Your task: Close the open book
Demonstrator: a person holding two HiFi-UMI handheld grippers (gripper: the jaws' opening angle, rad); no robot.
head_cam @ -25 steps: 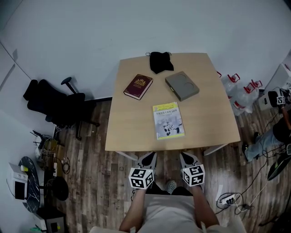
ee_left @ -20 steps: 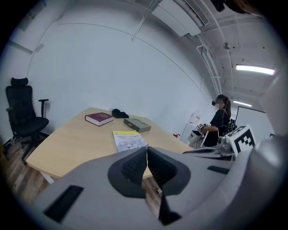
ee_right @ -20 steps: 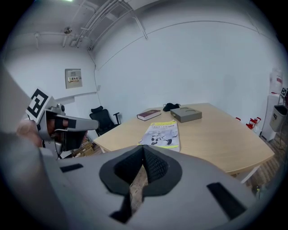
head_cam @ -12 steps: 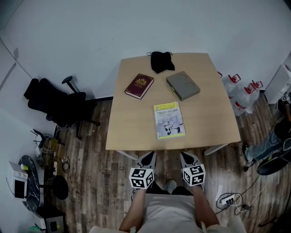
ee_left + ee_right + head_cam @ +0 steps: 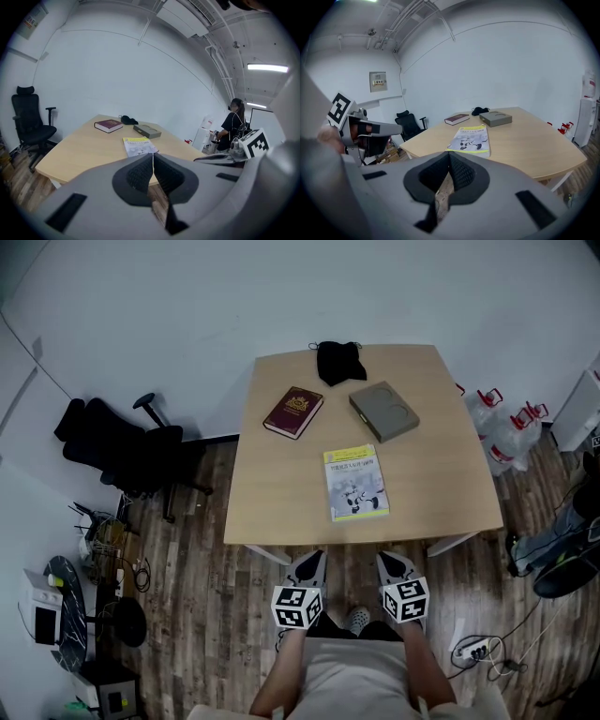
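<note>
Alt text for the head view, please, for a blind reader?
A wooden table from above holds a closed yellow booklet, dark red book, grey box and black cloth; the left gripper and right gripper, both shut, hover before it.

Office: bare white walls (image 5: 187, 296), wood desk (image 5: 281, 484) ahead of my jaws, black swivel chair (image 5: 122, 451) to their left.

Bare tabletop (image 5: 281, 474) flanks the yellow book (image 5: 355, 482) — red book (image 5: 293, 412), box (image 5: 383, 412) beyond.

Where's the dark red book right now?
In the head view, the dark red book lies at the table's far left, just left of the grey box.
</note>
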